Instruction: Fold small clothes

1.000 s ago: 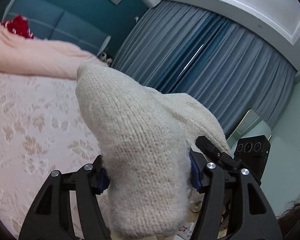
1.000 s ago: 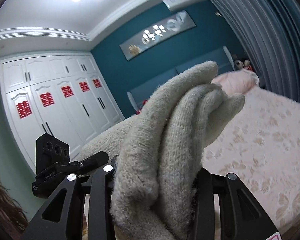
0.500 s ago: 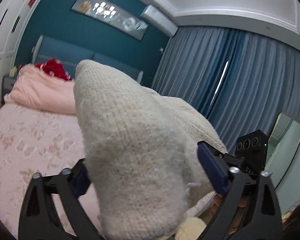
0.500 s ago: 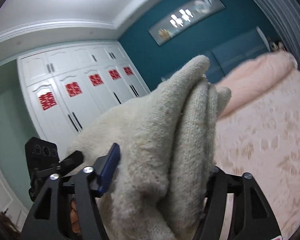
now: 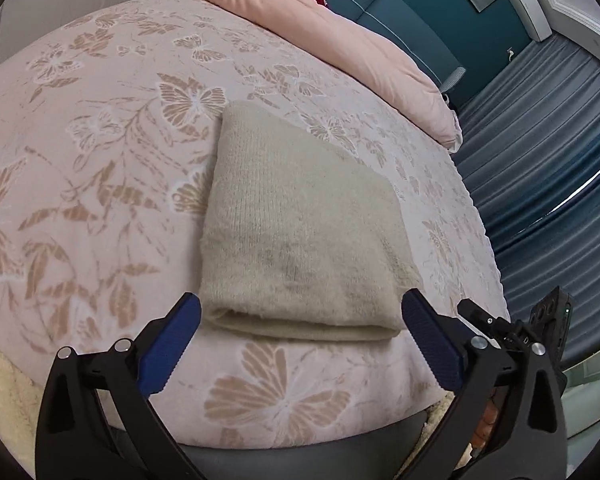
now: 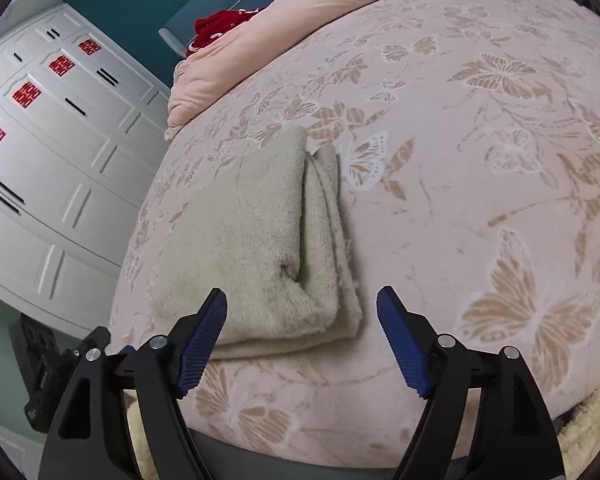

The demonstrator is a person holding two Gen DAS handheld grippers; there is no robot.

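Lying folded on the bed [image 5: 100, 160], the beige knit garment [image 5: 300, 232] sits released; left hand-held gripper [image 5: 300, 340] spread wide, right hand-held gripper [image 6: 302, 340] opening, both just short of it.

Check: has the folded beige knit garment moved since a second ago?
Yes. The folded beige knit garment came down from between the tongs, raised against the curtains, onto the pink butterfly bedspread.

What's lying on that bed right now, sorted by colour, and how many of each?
Cream: 1, the folded knit garment on the bedspread.
Pink: 1, the rolled quilt at the head of the bed.
Red: 1, a red fabric item beyond the quilt; what it is I cannot tell.
Total: 3.
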